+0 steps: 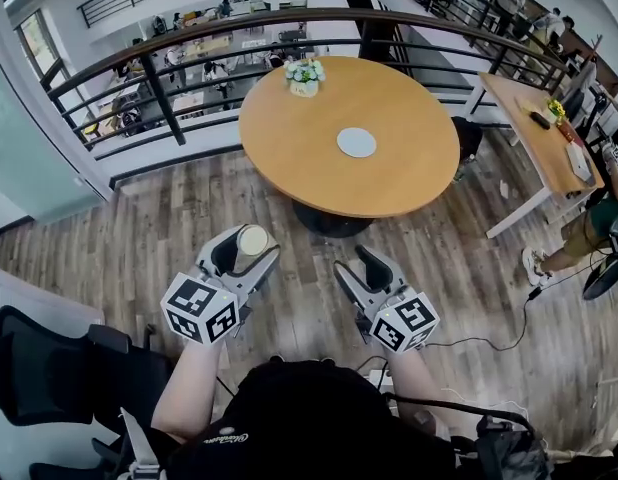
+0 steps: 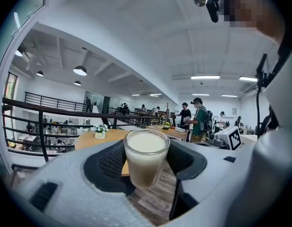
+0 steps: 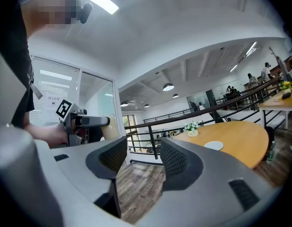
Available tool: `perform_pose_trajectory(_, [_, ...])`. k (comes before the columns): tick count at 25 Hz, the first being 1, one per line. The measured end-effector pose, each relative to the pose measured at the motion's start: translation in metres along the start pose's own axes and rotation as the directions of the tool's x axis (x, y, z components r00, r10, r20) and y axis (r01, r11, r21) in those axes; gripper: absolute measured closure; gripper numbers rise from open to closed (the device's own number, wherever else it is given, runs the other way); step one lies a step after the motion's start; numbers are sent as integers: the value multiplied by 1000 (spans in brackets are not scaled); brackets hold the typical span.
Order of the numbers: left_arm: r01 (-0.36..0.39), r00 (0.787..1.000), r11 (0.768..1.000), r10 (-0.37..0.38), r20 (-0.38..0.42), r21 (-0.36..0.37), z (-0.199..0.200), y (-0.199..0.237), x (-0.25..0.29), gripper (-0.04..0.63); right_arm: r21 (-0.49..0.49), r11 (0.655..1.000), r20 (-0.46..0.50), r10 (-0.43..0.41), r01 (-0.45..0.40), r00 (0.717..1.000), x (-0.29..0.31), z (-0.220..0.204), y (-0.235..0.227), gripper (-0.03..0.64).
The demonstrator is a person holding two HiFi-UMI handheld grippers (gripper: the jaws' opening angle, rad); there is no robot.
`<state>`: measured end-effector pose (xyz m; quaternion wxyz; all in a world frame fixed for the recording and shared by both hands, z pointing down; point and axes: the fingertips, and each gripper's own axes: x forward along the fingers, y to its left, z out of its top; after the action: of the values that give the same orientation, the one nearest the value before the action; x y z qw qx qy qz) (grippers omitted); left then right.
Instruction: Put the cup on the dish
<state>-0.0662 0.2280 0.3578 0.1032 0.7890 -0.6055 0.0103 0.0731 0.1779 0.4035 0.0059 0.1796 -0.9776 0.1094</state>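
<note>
A clear cup (image 1: 253,240) full of milky liquid stands upright between the jaws of my left gripper (image 1: 247,247), which is shut on it above the wood floor. In the left gripper view the cup (image 2: 146,157) fills the gap and both dark pads (image 2: 113,162) touch its sides. A small pale round dish (image 1: 356,142) lies near the middle of the round wooden table (image 1: 409,168) ahead. My right gripper (image 1: 360,265) hovers beside the left one, open, with nothing between its jaws (image 3: 143,157). From the right gripper view the dish (image 3: 213,145) shows on the tabletop.
A small pot of flowers (image 1: 304,76) stands at the table's far edge. A dark metal railing (image 1: 179,63) curves behind the table. A long desk (image 1: 534,133) with a seated person (image 1: 589,223) is at the right. A black chair (image 1: 49,368) is at my lower left.
</note>
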Motion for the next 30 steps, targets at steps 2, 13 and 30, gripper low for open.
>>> perform_pose_trajectory(2, [1,1000,1000,-1,1,4,-1,-9,7,328,3,1000,3,-2,2,1000,-9,-1,-8,396])
perform_pose_trajectory(13, [-23,1000,1000,23,21,2,-6,-43,36,328,4,1000,14,-11,11,1000,-51,0,-48,396])
perform_pose_trajectory(30, [-5,999,1000,5,49,-9,4,4,103,328,-34,999,-4,-19,19,1000,1,10,-102,396])
